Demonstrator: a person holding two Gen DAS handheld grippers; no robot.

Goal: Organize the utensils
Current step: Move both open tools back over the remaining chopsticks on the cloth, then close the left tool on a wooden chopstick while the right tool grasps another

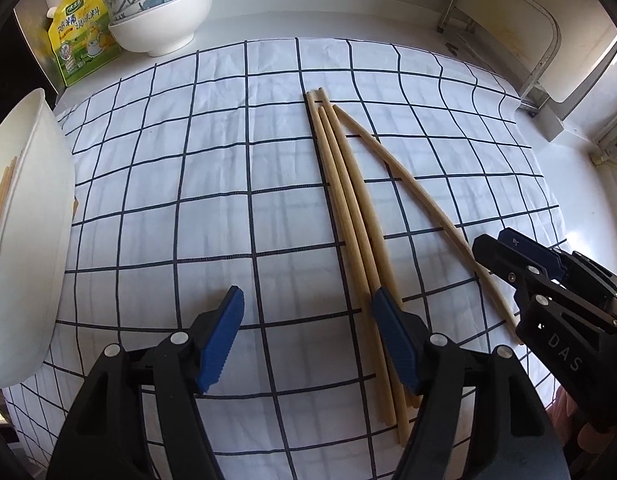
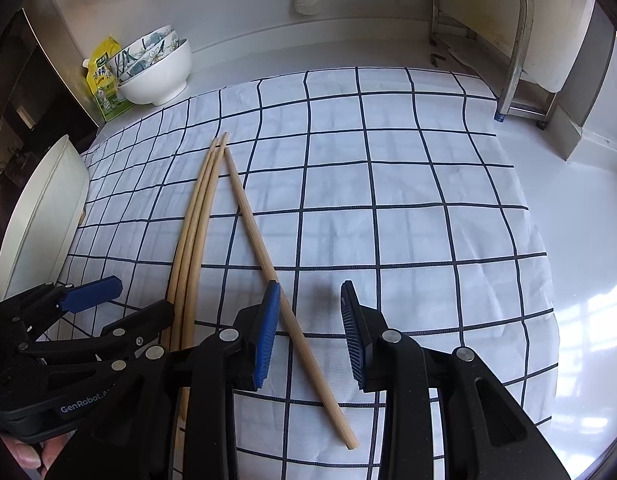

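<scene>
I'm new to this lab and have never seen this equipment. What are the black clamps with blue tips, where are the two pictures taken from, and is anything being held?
They are hand-held grippers, one in each of a person's hands, with a fisheye camera on each looking along its fingers. One picture comes from the left gripper, the other from the right gripper; each also catches the other at its edge. On the checked cloth lie four wooden chopsticks: three together and one apart. A white tray stands at the left, stacked bowls and a yellow packet behind. Both grippers are open, holding nothing.
</scene>
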